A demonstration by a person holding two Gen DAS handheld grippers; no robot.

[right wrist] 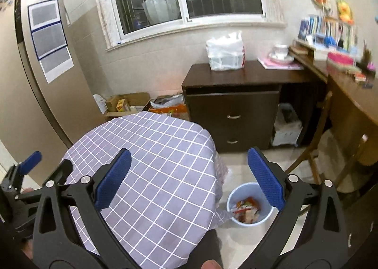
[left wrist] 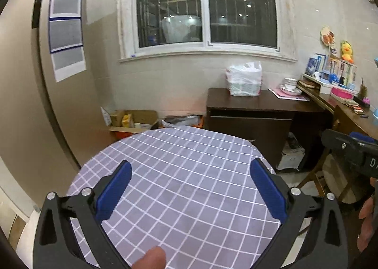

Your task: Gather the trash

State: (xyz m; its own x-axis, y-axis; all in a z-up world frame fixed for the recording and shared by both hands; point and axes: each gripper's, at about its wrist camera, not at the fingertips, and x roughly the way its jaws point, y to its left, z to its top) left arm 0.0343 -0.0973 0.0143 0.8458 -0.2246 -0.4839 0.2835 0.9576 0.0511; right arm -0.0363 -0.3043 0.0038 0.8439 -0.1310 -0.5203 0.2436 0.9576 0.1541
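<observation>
Over the checked tablecloth, left claw and right claw gape wide, holding nothing.

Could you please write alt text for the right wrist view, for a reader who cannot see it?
The open right gripper hovers empty above a round table with a grey checked cloth. On the floor beside the table stands a pale blue bin holding colourful wrappers; a dark cabinet stands under the window.

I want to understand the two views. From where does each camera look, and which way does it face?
Left wrist: on the left gripper, above the grey checked tablecloth, facing the window; a fingertip shows.
Right wrist: on the right gripper, over the table's right edge, seeing the pale blue trash bin.
Shared: tablecloth, window, dark wooden cabinet.
</observation>
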